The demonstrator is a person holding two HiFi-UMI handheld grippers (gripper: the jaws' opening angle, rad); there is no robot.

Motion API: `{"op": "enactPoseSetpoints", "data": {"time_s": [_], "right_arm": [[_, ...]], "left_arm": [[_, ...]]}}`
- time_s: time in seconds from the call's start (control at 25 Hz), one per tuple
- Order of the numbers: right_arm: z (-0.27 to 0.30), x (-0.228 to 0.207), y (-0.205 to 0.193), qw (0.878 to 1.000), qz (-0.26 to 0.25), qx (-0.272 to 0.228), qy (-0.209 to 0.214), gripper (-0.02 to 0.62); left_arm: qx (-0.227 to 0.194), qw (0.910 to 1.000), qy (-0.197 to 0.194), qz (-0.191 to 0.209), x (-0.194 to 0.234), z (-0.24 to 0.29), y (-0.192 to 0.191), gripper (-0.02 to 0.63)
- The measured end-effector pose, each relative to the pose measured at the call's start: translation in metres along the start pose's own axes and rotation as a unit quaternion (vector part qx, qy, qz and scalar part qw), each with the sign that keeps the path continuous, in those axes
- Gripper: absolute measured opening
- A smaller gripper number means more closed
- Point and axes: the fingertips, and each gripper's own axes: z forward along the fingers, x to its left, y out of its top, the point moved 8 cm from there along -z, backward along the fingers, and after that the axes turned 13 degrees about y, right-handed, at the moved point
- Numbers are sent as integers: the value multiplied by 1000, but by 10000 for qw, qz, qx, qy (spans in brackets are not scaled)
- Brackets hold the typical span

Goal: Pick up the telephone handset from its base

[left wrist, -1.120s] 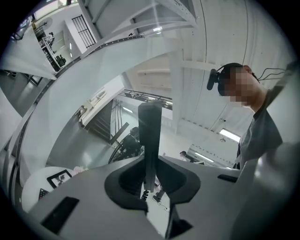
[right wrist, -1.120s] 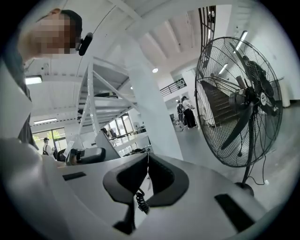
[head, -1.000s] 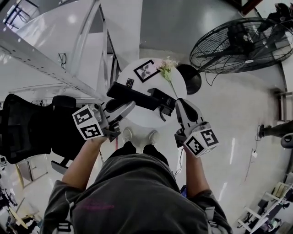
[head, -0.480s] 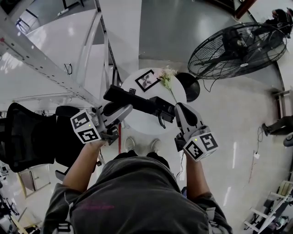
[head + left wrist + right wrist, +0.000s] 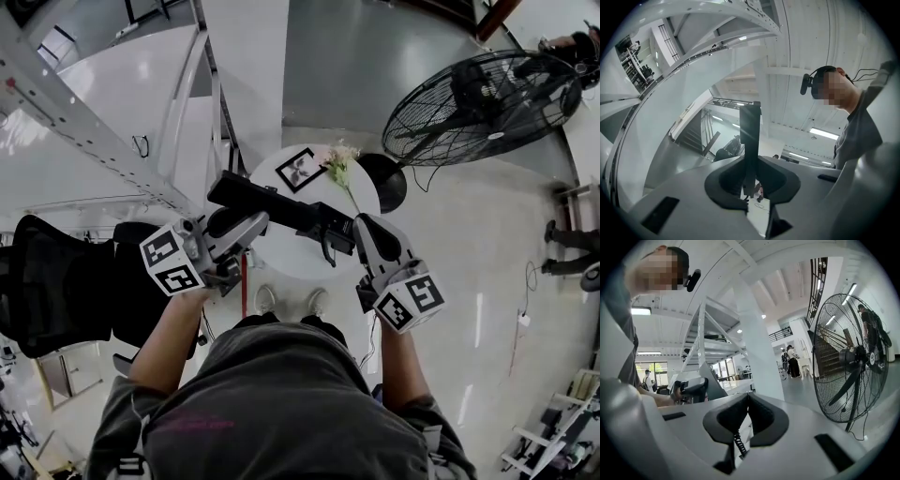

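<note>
i see: black handset (image 5: 281, 208); white round table (image 5: 291, 255); left gripper (image 5: 253, 223) and right gripper (image 5: 362, 225) pale grey with black pads, their cubes bearing black-and-white square markers; black wire-mesh fan (image 5: 478, 94); cream flowers (image 5: 339, 155); grey shirt (image 5: 272, 394).

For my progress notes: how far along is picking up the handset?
Done: the left gripper is clamped on the handset, raised above the table. In hand: the right gripper appears to grip the base. Left: pulling them apart; they look joined.
</note>
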Motion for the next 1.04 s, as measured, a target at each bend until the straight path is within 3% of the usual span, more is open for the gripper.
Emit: {"op": "enactPoseSetpoints", "data": {"time_s": [1.04], "right_arm": [[-2, -17, -9, 9994, 126, 243, 226, 20]], "left_arm": [[89, 9997, 174, -144, -2, 13, -20, 80]]}}
